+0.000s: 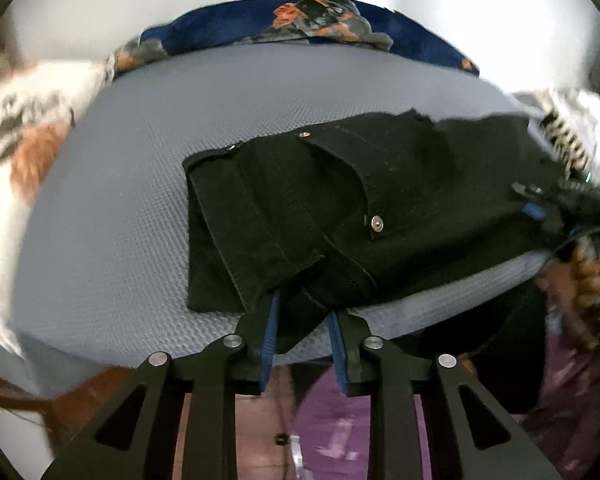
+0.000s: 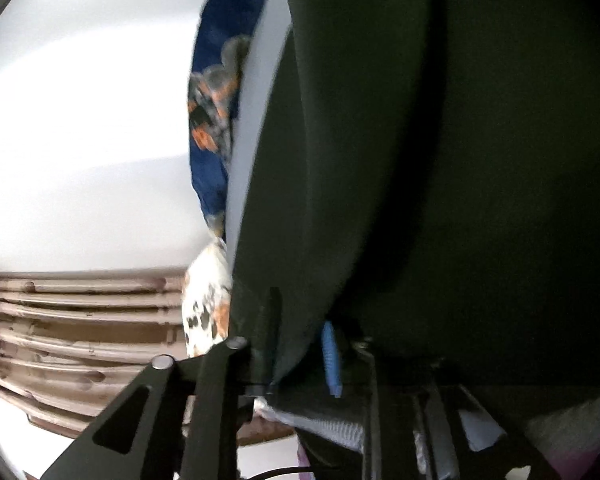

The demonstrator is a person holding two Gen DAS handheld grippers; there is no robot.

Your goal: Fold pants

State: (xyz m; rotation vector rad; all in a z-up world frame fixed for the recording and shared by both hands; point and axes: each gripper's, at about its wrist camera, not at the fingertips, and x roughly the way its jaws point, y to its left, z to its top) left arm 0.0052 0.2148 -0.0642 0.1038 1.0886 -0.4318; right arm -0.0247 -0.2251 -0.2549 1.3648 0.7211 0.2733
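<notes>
- The grey textured mattress (image 1: 140,200) is filling the left wrist view, with its near edge curving along the bottom; its far edge is lying against a dark blue blanket with orange and grey print (image 1: 320,20), whose pattern is too blurred to read.
- The black denim pants with metal rivets (image 1: 340,208) are lying folded on the right half of the mattress, reaching the near edge, where a fold is hanging slightly over it; their right end is cut off behind the other tool and motion blur.
- A white cloth with black and orange patches (image 1: 24,132) is sitting at the mattress's left edge, heavily smeared by blur; a similar white patterned cloth (image 1: 572,132) is showing at the right edge.
- In the right wrist view the pants (image 2: 460,160) are covering most of the picture as a dark, featureless mass, hiding nearly everything behind.
- The left gripper (image 1: 302,312), black with blue pads, is standing narrowly parted at the near edge, with a fold of the pants lying between its pads; the fabric is touching the left pad, but a firm pinch is not evident.
- The right gripper (image 2: 300,344) is likewise slightly parted, with a pants edge running between its fingers; its right finger is mostly lost in shadow, and the fabric is looking loose rather than clamped.
</notes>
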